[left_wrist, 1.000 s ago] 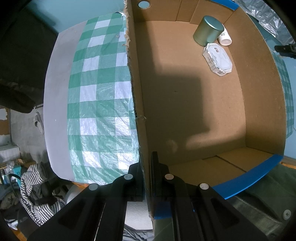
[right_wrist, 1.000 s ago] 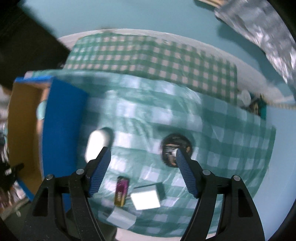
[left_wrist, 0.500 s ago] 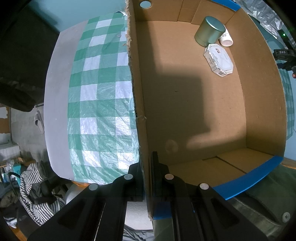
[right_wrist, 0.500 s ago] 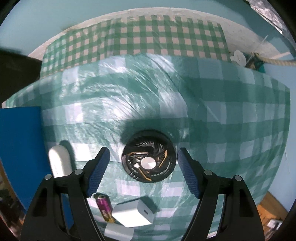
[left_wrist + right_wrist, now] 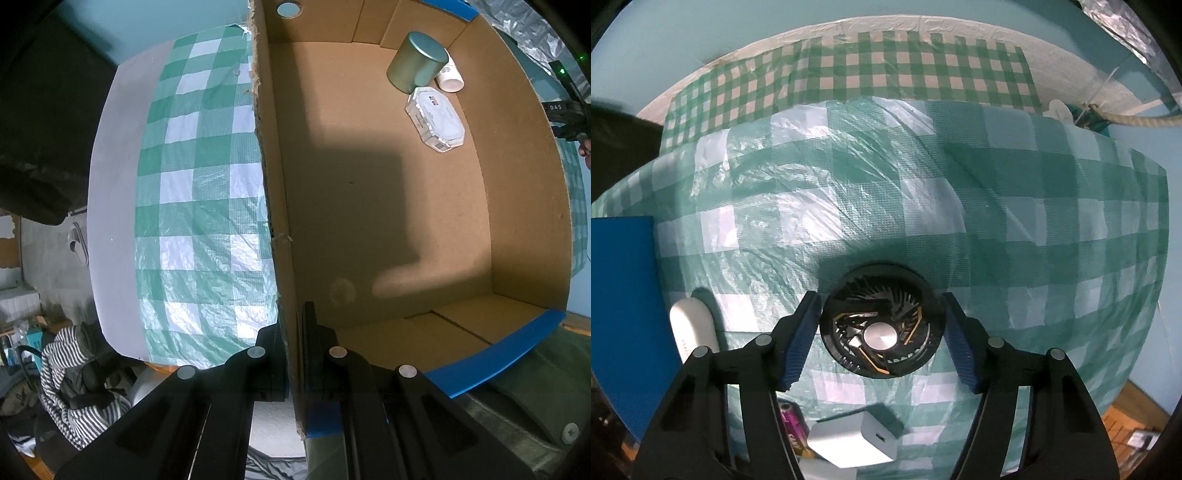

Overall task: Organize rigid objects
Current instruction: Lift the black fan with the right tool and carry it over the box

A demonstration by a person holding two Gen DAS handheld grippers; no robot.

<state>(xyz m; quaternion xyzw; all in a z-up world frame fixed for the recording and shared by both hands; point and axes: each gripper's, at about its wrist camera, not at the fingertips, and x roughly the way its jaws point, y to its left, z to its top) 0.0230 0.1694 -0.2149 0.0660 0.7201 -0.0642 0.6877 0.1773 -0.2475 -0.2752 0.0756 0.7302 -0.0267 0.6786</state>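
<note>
My left gripper (image 5: 293, 325) is shut on the upright side wall of the open cardboard box (image 5: 280, 206). On the box floor at the far corner lie a grey-green round tin (image 5: 417, 66), a white bottle (image 5: 448, 77) and a white octagonal packet (image 5: 436, 120). My right gripper (image 5: 881, 306) points down over a black round fan (image 5: 882, 336) that lies flat on the green checked cloth. Its blue pads (image 5: 801, 339) stand on either side of the fan's rim and the jaws are closing, with a thin gap still showing on each side.
On the cloth near the fan lie a white oval case (image 5: 692, 325), a white charger cube (image 5: 853, 439) and a purple battery (image 5: 792, 428). The box's blue flap (image 5: 620, 314) is at the left. A striped garment (image 5: 70, 387) lies below the table edge.
The right gripper has come down over the fan and its jaws have narrowed around it. The left gripper and the box have not moved.
</note>
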